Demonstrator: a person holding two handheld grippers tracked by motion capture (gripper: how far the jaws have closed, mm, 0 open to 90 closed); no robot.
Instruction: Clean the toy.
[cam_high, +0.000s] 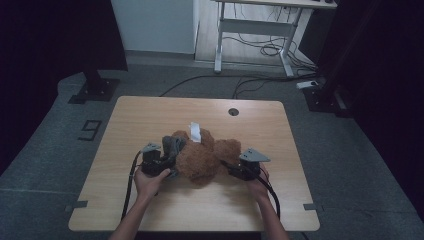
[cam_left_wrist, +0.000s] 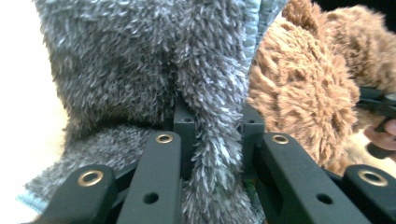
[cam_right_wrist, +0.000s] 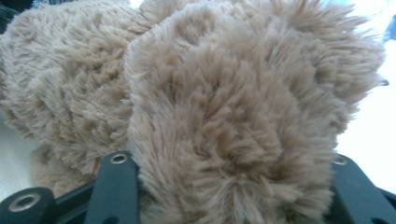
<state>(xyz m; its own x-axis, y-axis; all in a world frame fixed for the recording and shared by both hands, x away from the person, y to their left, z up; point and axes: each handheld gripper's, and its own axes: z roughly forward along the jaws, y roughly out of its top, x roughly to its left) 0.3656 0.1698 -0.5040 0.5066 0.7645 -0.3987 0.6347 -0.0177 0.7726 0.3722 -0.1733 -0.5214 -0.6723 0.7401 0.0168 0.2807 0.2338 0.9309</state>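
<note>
A brown stuffed bear (cam_high: 202, 159) lies near the middle of a light wooden surface (cam_high: 150, 120), a little toward the person's side. A grey fuzzy cloth (cam_high: 173, 145), perhaps a small garment, sits against the bear's left side, and a white tag (cam_high: 194, 131) sticks up from the far edge of the toy.

The person holds a gripper in each hand. The left gripper (cam_high: 165, 162) is at the bear's left side. In the left gripper view its black fingers (cam_left_wrist: 184, 126) are closed tight on a fold of the grey cloth (cam_left_wrist: 140, 70), with the brown fur (cam_left_wrist: 299, 102) just beside. The right gripper (cam_high: 234, 170) is at the bear's right side. In the right gripper view a rounded plush part (cam_right_wrist: 233, 126), likely a limb or ear, sits between the fingers (cam_right_wrist: 114, 186); they stand part open around it, and I cannot tell whether they press on it.

The work appears to be dressing or undressing the bear, and it looks to be at an early or middle stage: the cloth is bunched at one side and covers little of the toy. What remains is to work the cloth along or off the body.

The bear's long axis runs roughly left to right across the surface. Which end is the head cannot be told.
</note>
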